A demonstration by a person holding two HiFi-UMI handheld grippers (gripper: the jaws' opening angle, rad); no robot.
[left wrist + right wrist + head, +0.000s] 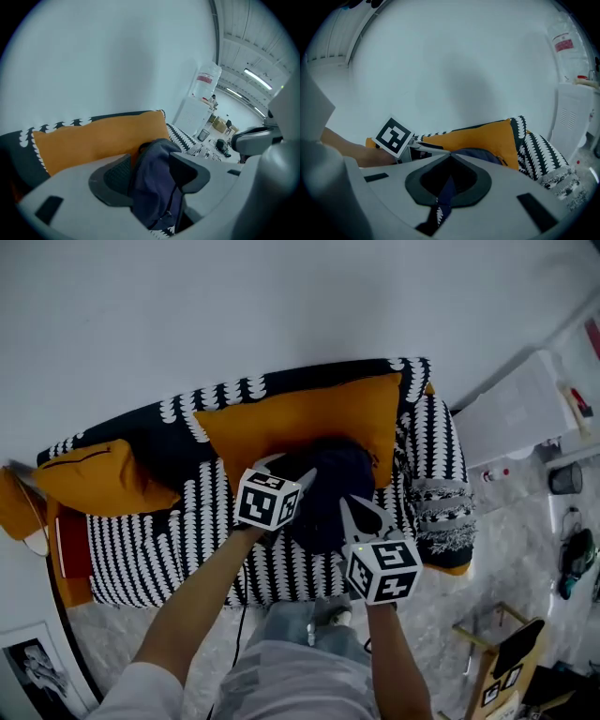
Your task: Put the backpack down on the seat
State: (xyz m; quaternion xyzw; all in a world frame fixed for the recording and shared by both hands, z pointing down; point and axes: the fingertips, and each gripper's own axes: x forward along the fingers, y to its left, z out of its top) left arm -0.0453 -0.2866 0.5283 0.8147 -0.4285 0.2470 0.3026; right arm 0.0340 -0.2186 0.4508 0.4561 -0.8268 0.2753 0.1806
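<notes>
backpack point(328, 493): soft, slumping, probably light | hold: strap point(445, 192) or top loop | left tool point(150, 173): wide open, gripping nothing | right tool point(449, 157): pinched on strap

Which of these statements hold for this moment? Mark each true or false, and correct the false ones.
1. The backpack sits on the sofa in front of the large orange cushion. True.
2. The left gripper is clamped shut. False: its jaws stand apart, with the backpack seen between them.
3. The right gripper holds nothing. False: its jaws are closed on a dark blue strap of the backpack.
4. A smaller orange cushion lies at the sofa's left end in the head view. True.
5. The sofa cover is plain grey. False: it is black with white patterns.
</notes>
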